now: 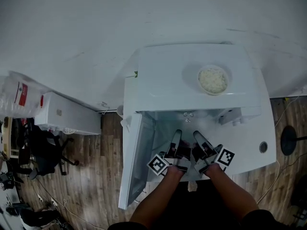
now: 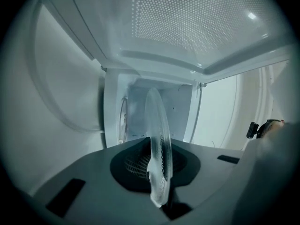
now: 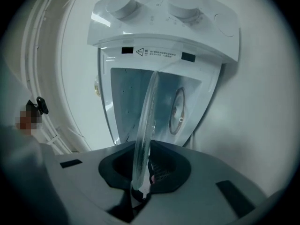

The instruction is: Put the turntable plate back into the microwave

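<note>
Shows a plain pale wall meeting a brown wood-plank floor, evenly lit. Holds at left a black office chair, a long white box by the wall and a clear plastic bag. Has a round black stand base on the boards at right.

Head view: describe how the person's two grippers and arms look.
The left gripper and right gripper each have long dark jaws and a white cube bearing black square markers. Their bodies are smooth grey with a dark recess. The forearms carry no sleeves.
</note>
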`<state>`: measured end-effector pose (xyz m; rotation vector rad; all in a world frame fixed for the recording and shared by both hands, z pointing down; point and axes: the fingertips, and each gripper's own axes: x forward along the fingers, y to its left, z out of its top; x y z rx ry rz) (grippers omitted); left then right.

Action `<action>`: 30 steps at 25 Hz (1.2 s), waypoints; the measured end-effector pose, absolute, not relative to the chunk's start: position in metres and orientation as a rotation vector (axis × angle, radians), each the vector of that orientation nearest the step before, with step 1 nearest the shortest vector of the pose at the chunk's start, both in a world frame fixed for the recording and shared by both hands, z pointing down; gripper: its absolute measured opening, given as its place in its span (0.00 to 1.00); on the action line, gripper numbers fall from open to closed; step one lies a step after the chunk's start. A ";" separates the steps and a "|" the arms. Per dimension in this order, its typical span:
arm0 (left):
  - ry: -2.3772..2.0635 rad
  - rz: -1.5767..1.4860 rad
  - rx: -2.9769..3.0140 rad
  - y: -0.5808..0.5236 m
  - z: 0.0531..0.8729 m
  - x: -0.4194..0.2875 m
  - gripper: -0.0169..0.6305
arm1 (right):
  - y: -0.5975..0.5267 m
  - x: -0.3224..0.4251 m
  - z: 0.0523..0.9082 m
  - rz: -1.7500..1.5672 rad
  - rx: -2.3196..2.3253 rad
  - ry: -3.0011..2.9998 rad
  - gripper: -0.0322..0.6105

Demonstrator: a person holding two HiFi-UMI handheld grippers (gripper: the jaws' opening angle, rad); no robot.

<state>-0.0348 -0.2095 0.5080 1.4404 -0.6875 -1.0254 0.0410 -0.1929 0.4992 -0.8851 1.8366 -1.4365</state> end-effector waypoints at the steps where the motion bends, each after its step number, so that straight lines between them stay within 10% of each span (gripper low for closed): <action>1: -0.690 -1.024 1.448 -0.213 0.508 -0.035 0.10 | -0.193 0.040 0.499 -1.442 -0.878 1.844 0.15; 30: -0.721 -0.943 1.509 -0.276 0.531 -0.024 0.15 | -0.265 0.052 0.531 -1.481 -0.772 1.693 0.18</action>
